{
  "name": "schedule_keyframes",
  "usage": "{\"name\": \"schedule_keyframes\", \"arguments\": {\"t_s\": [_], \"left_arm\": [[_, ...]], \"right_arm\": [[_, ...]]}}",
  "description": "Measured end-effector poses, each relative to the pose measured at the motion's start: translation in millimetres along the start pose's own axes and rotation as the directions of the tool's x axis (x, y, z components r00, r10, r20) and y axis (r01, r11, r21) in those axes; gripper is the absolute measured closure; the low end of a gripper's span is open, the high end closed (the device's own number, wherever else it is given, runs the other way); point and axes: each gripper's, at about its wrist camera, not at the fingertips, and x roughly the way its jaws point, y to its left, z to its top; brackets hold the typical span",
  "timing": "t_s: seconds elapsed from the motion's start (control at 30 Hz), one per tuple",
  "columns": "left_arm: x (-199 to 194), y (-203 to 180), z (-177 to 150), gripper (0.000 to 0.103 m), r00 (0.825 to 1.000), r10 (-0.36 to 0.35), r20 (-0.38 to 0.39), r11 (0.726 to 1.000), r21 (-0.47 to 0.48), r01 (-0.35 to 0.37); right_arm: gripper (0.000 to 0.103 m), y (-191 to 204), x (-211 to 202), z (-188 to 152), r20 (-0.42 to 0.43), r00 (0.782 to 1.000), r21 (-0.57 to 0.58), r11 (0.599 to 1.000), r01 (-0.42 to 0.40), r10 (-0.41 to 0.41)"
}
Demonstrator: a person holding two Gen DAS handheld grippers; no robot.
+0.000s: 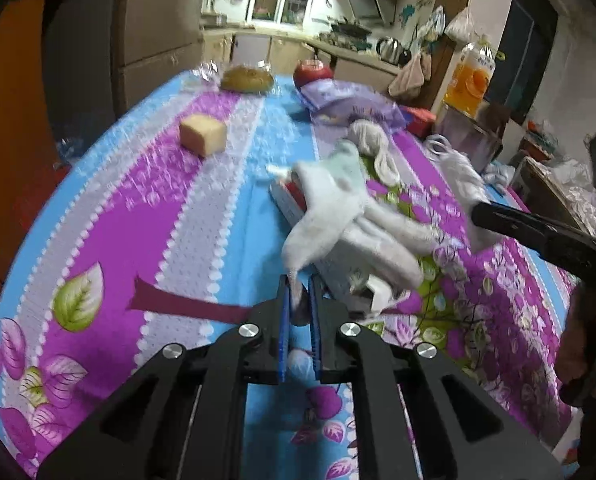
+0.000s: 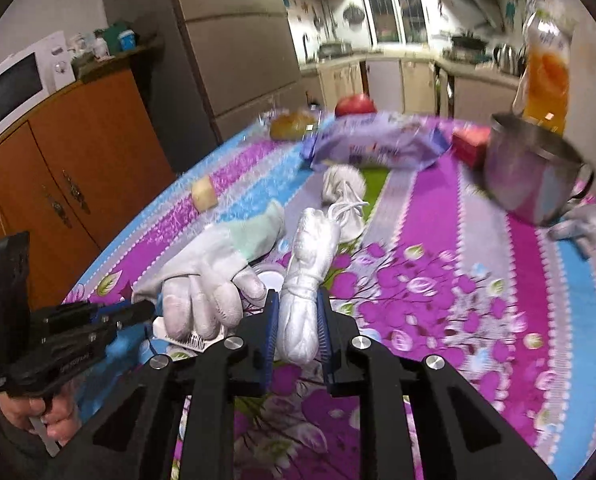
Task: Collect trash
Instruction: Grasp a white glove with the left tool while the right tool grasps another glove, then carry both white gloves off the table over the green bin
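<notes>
A white work glove [image 1: 330,204] with a pale green cuff lies over a white carton [image 1: 372,294] on the flowered tablecloth [image 1: 145,216]. My left gripper [image 1: 298,282] is shut on a thin edge of this glove. In the right wrist view the left gripper [image 2: 145,306] comes in from the left, at the glove [image 2: 201,276]. My right gripper [image 2: 298,298] is shut on a white knotted bundle [image 2: 312,264], which stands up between its blue pads. From the left wrist view, the right gripper [image 1: 476,214] reaches in from the right with the bundle [image 1: 460,178] at its tip.
On the far half of the table are a bread cube [image 1: 203,134], a bagged bun [image 1: 247,78], a red apple [image 1: 312,72], a purple snack bag [image 2: 374,142] and a white cloth pouch [image 2: 344,188]. A steel mug [image 2: 530,168] and a juice bottle [image 2: 546,76] stand at the right.
</notes>
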Motion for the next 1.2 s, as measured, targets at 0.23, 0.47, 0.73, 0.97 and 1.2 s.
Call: {"name": "schedule_keyframes", "arguments": {"t_s": [0.23, 0.47, 0.73, 0.97, 1.2], "left_arm": [[-28.6, -15.0, 30.8, 0.101, 0.992, -0.01, 0.125, 1.0, 0.03, 0.007], [-59.2, -46.3, 81.3, 0.101, 0.97, -0.024, 0.242, 0.994, 0.107, -0.001], [-82.9, -96.0, 91.4, 0.101, 0.955, -0.088, 0.282, 0.981, 0.192, 0.033], [-83.2, -146.4, 79.5, 0.101, 0.949, -0.177, 0.259, 0.966, 0.233, 0.117], [-87.4, -202.7, 58.9, 0.101, 0.933, -0.279, 0.229, 0.93, 0.305, 0.204]], "right_arm": [[0.083, -0.3, -38.9, -7.9, 0.071, 0.996, -0.038, 0.997, 0.064, -0.061], [0.083, -6.0, -77.9, -16.8, 0.13, 0.986, -0.037, 0.993, 0.109, -0.103], [0.083, -20.1, -120.7, -32.7, 0.2, 0.966, 0.001, 0.986, 0.168, -0.164], [0.083, -25.4, -177.0, -45.6, 0.293, 0.914, -0.005, 0.955, 0.296, -0.282], [0.083, -47.2, -228.3, -59.4, 0.334, 0.868, 0.04, 0.926, 0.376, -0.367]]}}
